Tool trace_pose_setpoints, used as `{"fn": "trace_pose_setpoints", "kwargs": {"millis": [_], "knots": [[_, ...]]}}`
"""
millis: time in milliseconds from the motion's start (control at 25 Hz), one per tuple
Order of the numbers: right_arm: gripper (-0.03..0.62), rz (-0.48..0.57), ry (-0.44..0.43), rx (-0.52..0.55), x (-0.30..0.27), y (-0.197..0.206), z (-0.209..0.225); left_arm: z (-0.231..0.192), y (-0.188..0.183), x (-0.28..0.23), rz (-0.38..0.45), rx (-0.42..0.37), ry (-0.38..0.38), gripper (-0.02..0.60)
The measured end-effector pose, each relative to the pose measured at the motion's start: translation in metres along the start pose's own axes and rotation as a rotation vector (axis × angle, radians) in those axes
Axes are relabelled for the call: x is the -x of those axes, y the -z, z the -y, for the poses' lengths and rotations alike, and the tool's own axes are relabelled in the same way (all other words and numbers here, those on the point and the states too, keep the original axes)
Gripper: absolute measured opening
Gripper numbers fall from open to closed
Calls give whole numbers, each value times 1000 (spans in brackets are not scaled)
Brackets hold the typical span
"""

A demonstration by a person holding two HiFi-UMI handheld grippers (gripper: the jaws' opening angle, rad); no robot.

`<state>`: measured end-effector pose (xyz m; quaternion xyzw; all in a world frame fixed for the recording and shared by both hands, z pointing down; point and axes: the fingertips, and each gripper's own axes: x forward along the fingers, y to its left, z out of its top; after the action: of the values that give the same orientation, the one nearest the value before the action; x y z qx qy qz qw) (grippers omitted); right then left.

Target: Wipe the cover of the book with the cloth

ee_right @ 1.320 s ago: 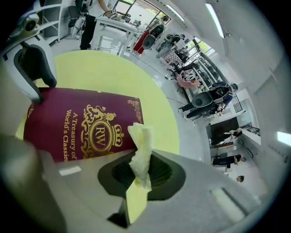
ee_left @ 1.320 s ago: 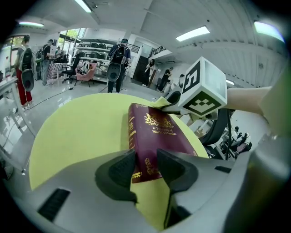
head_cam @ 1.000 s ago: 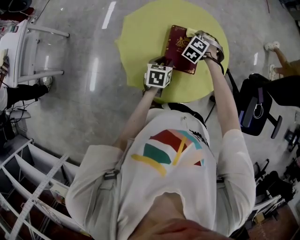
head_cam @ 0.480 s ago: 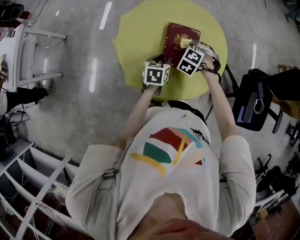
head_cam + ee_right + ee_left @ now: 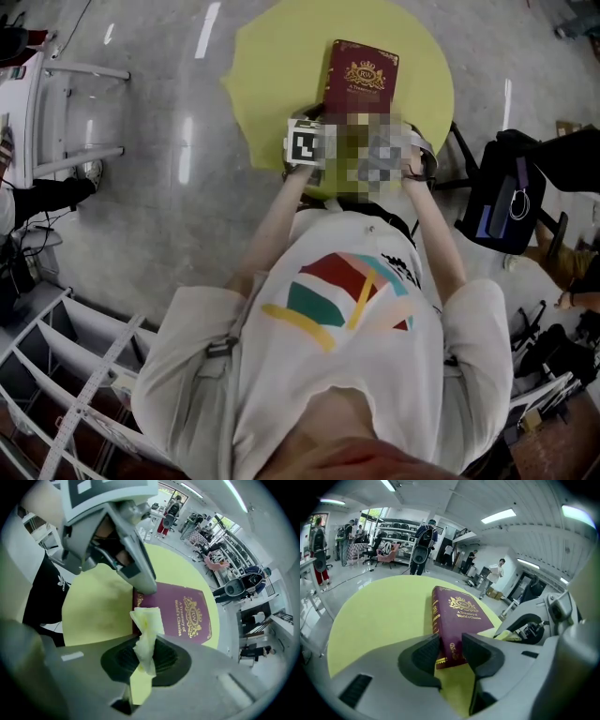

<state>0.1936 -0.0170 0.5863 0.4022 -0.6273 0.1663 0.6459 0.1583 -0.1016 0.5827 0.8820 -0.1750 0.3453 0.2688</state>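
A dark red book (image 5: 361, 70) with gold print lies flat on the round yellow table (image 5: 272, 56). In the left gripper view the book (image 5: 459, 616) runs away from me. My left gripper (image 5: 449, 651) is shut on its near left corner, by the spine. My right gripper (image 5: 145, 656) is shut on a pale yellow cloth (image 5: 145, 625), which sticks up from between the jaws. The cloth's tip hangs over the near edge of the book (image 5: 185, 613). In the head view a mosaic patch hides the right gripper.
A black chair with a bag (image 5: 506, 202) stands right of the table. A white chair (image 5: 66, 103) is at the far left and white shelving (image 5: 66, 375) at the lower left. People and office chairs (image 5: 424, 538) stand far beyond the table.
My right gripper with the cloth has drawn back from the middle of the cover to the book's near edge, baring the cover. The left gripper has stayed at the corner.
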Motion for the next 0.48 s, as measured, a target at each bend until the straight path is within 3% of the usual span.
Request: {"fn": "trace_pose_setpoints", "kwargs": {"millis": [480], "knots": [[29, 19, -41, -48, 7, 2, -24, 0, 0, -1, -14, 4, 6, 153]]}}
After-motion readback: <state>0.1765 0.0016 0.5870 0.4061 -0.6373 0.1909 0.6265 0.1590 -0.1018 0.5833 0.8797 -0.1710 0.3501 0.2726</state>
